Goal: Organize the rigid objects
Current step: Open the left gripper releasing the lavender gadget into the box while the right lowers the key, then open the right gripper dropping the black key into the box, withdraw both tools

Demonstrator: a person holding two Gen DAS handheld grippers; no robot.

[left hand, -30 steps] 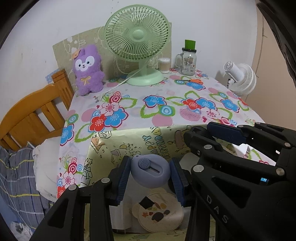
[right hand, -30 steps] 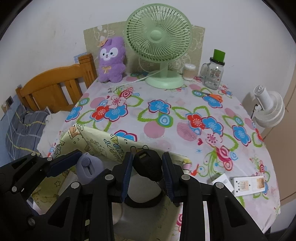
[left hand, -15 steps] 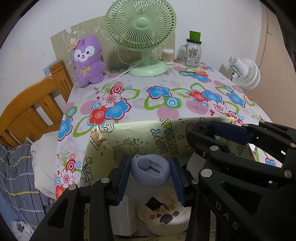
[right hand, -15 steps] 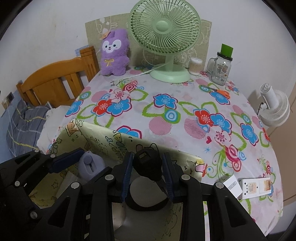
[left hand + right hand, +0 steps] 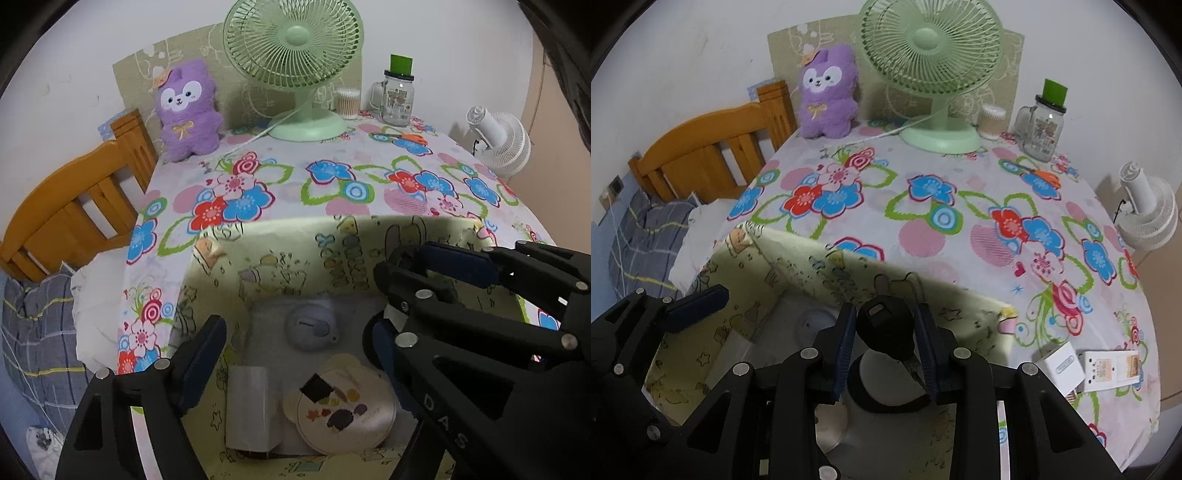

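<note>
Letters "DAS" on right tool (image 5: 391,291), clamped on black key fob (image 5: 885,328); left tool (image 5: 295,354) spread, empty.

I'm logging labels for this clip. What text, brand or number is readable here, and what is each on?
"DAS": raised letters on the right hand-held gripper body, seen in the left wrist view.
Yellow storage box: cartoon lettering on its inner wall, too distorted to read.
Glass mug jar: printed label, too small.
White adapter and flat white package: print too small.
Round tin: pictures only, small print blurred.
</note>
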